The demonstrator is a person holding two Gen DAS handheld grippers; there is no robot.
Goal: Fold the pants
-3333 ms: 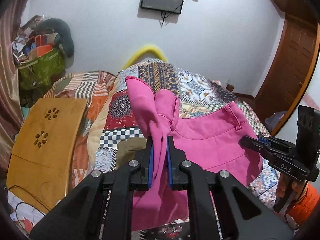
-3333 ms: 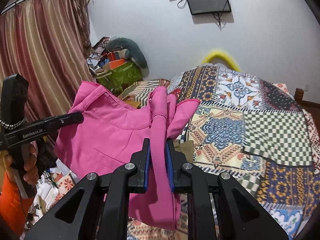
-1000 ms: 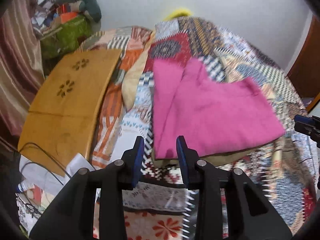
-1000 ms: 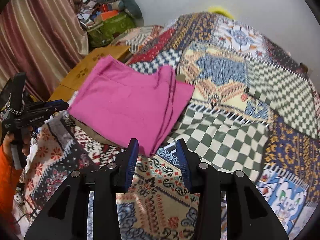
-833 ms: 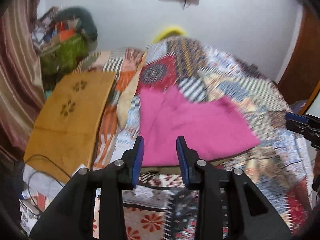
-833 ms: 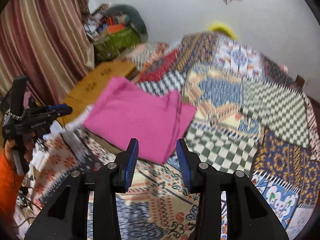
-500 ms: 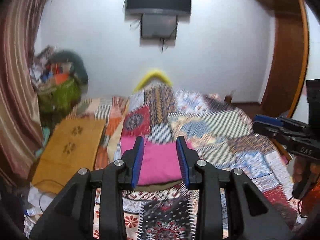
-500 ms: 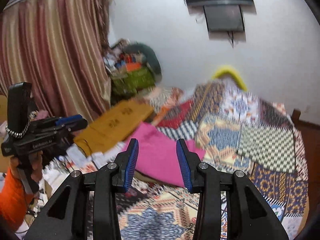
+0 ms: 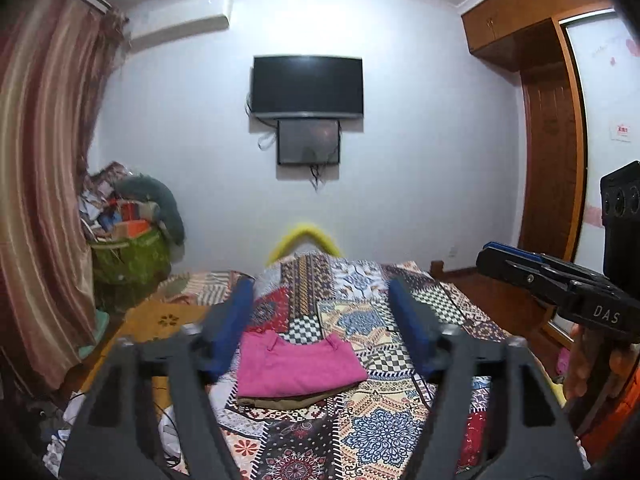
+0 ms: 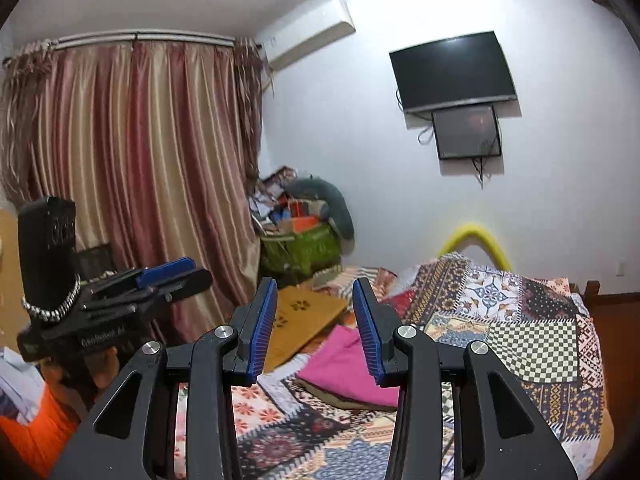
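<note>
pink pants folded on the bed, both grippers empty

the pink pants (image 9: pixel 298 364) lie folded in a flat, neat shape low in the middle of the left wrist view. they sit on top of a brown cloth (image 9: pixel 280 400) that peeks out under their near edge. both lie on a bed with a colorful patchwork quilt (image 9: pixel 384 428).

the left gripper (image 9: pixel 320 328) is at the bottom of its own view. its jaws are opening and stand wide apart, and its blue pads (image 9: pixel 232 328) look blurry. nothing is between them. the pants are seen far behind the gap, not touching the pads.

the right gripper (image 10: pixel 315 326) is at the bottom middle of the right wrist view. its jaws are spread a little, with a clear gap and nothing inside. the pants (image 10: pixel 344 372) show at the lower middle, partly hidden behind its right finger.

a wooden board (image 10: pixel 304 320) lies to the left of the pants. a dark tv (image 9: pixel 307 86) hangs on the white wall in the upper middle. striped curtains (image 10: pixel 136 160) fill the left side. a hand (image 9: pixel 580 368) holds the other gripper at the right edge of the left view.
</note>
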